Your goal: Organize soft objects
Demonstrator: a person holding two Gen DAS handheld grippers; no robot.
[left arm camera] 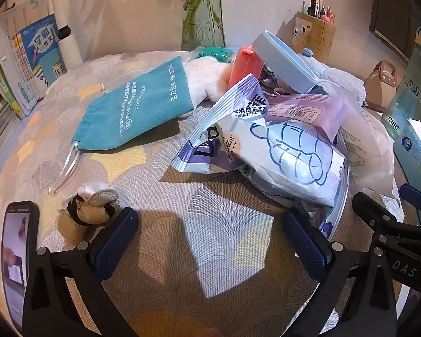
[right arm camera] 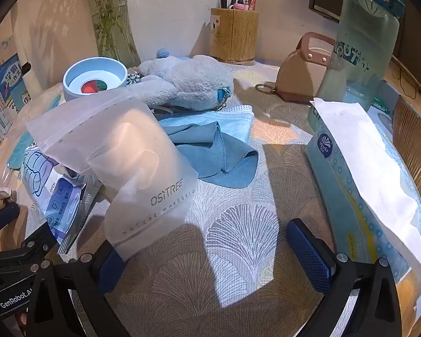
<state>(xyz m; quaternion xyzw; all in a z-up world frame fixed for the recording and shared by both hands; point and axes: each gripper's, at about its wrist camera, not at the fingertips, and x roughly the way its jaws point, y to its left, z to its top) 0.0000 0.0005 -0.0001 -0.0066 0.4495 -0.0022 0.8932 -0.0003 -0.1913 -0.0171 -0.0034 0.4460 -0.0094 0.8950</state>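
left tongs [left arm camera: 210, 241] — apart, empty | wipes pack [left arm camera: 289, 154] just ahead-right | right tongs [right arm camera: 210, 255] — apart | frosted pouch [right arm camera: 120, 154] overlapping left finger

Warm dappled light, hard shadows, fisheye-bent edges, perhaps slightly soft.

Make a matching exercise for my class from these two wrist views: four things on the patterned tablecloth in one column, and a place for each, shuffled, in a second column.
Things
1. teal drawstring fabric pouch
2. grey-blue fleecy plush toy
3. frosted white zip bag
4. pale blue soft tissue pack

Places
A. leaning in front of the crumpled blue cloth
B. beside the white plush toy, left wrist view
C. in front of the tall translucent water bottle
D. by the pale blue round bowl

Pairs: 1-B, 2-D, 3-A, 4-C
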